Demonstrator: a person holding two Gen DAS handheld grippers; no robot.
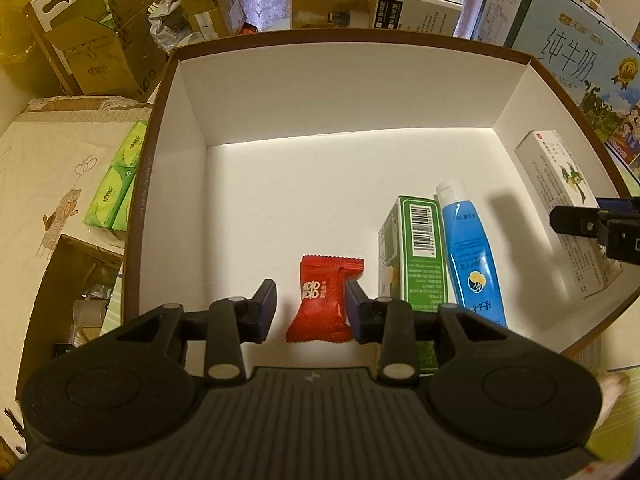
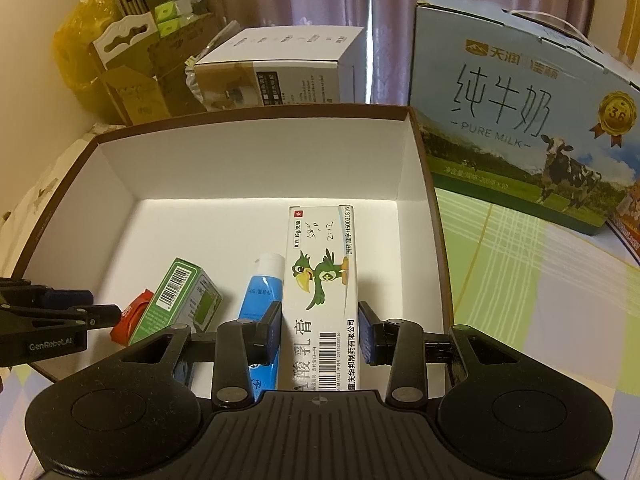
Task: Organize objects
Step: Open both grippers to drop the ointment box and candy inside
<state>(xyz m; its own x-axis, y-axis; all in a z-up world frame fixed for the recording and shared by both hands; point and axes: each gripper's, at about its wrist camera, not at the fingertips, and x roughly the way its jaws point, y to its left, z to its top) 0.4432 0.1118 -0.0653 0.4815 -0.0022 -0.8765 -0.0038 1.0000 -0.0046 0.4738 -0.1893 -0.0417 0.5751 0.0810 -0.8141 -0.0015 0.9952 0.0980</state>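
A brown-rimmed white box holds a red candy, a green carton, a blue tube and a long white parrot carton. My left gripper is open with its fingers on either side of the red candy; gaps show on both sides. My right gripper is open around the near end of the parrot carton, with a gap at the right pad. Each gripper shows at the edge of the other's view.
A blue milk case stands right of the box. A white carton and brown cardboard boxes stand behind it. Green tissue packs lie at the left. A checked cloth covers the table.
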